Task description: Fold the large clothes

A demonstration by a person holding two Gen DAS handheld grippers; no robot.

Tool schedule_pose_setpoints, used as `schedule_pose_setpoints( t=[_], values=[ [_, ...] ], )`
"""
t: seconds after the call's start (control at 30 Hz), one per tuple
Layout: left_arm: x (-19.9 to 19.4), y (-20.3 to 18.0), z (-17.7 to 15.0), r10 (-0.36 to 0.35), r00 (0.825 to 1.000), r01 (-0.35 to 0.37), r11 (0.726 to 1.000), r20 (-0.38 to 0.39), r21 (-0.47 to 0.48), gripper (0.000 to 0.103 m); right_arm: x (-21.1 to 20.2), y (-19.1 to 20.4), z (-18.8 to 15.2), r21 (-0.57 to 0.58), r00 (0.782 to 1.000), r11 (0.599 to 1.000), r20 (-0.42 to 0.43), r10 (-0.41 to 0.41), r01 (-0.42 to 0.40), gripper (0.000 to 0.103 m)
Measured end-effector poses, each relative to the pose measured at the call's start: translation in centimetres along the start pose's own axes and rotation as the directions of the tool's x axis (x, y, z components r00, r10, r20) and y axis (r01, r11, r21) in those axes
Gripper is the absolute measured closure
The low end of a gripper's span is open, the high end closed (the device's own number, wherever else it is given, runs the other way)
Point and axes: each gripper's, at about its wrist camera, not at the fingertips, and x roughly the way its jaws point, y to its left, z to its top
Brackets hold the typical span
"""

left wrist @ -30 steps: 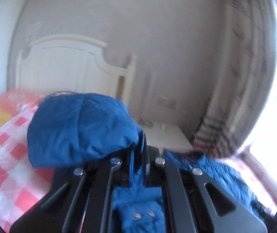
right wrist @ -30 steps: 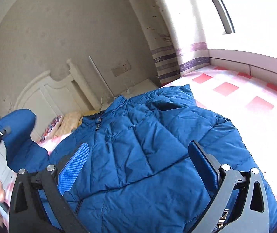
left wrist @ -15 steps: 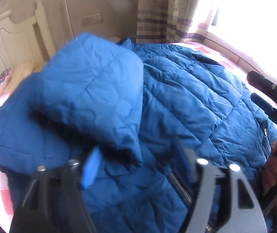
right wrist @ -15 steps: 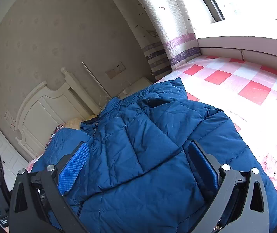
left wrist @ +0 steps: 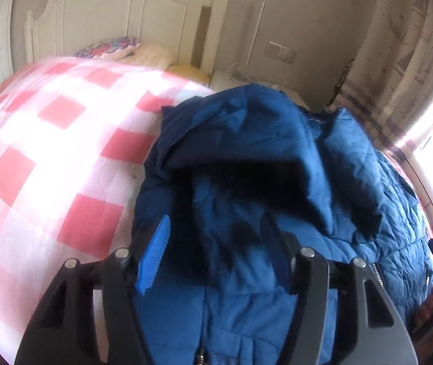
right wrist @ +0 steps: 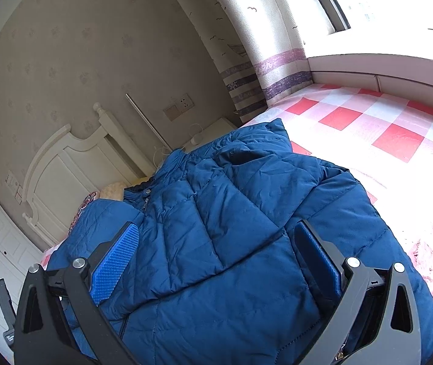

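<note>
A blue quilted jacket (left wrist: 277, 158) lies on the bed, one sleeve folded over its body. My left gripper (left wrist: 213, 252) hovers low over the jacket's near edge. Its jaws are apart and closing, with jacket fabric lying between the blue pads and no pad visibly pressing on it. In the right wrist view the jacket (right wrist: 231, 213) spreads out below my right gripper (right wrist: 216, 258), which stands wide open just above it and holds nothing. The folded sleeve (right wrist: 94, 222) rests at the jacket's left side.
The bed has a red-and-white checked cover (left wrist: 49, 152), a white headboard (left wrist: 110, 15) and pillows (left wrist: 119, 48). Past the jacket's collar stands a white nightstand (right wrist: 213, 130). A striped curtain (right wrist: 246, 45) and a bright window ledge (right wrist: 383, 64) border the far side.
My left gripper let go of the sleeve it held up, and the sleeve now lies across the jacket. The gripper dropped toward the jacket with its jaws apart. The right gripper stayed put.
</note>
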Motion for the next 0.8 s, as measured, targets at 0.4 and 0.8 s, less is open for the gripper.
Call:
schedule_pose_setpoints(
  t=[0.4,0.8],
  values=[
    [2.0,1.9,-0.4,-0.038,0.998,0.035,0.998,-0.051,-0.049,0.037,0.6,14.6,-3.3,-0.565,0.999,0.825,-0.034,0.001,-0.020,0.005],
    [1.6,3.1,-0.5,-0.102,0.994,0.099,0.992,-0.036,-0.078,0.037,10.2,25.3,-8.9,-0.901,0.976,0.433,-0.091,-0.197,0.004,0.065]
  ],
)
